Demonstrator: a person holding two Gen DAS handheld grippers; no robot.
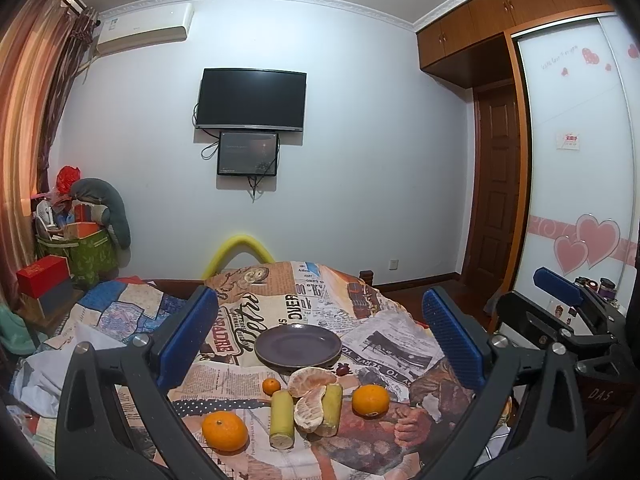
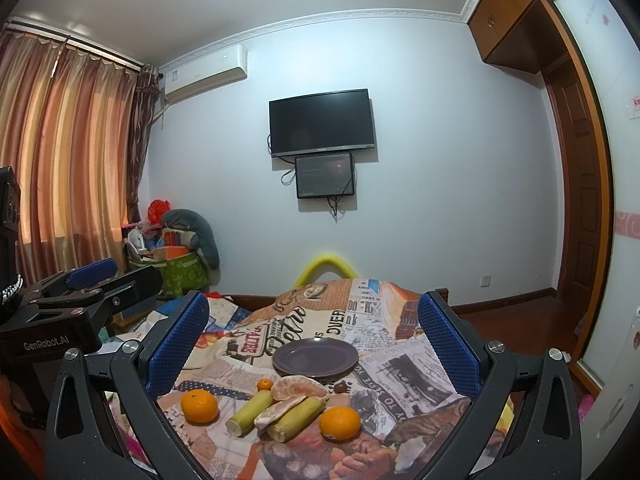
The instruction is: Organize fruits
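— White walls, a dark wall-mounted television (image 1: pixel 251 99) with a smaller screen (image 1: pixel 247 153) under it, striped curtains (image 2: pixel 68 148), and a bed with a newspaper-print cover (image 2: pixel 404 364). How are the claws held?

— Both hover level above the near end of the bed, pointing toward the television. The left claw (image 1: pixel 320 344) has its blue pads spread wide with nothing between them. The right claw (image 2: pixel 312 344) is likewise spread wide and holds nothing. In the left wrist view the right claw's finger shows at the right edge; in the right wrist view the left claw shows at the left edge, so the two are side by side and apart.

— Count the fruit for me, taking the purple plate (image 1: pixel 298 346) as the mark.

— The plate is bare. Nearer the claws than the plate lie two large oranges (image 1: pixel 224 430) (image 1: pixel 370 400), one on each flank of the pile. One small orange (image 1: pixel 271 386) sits just near of the plate, to the left. Two peeled citrus pieces (image 1: pixel 311 382) (image 1: pixel 309 410) lie in the middle, the first touching the plate's near rim. Two yellow-green stalk pieces (image 1: pixel 282 420) (image 1: pixel 332 410) lie beside the second peeled piece, one each side. One small dark fruit (image 1: pixel 342 369) rests by the plate's near right rim.
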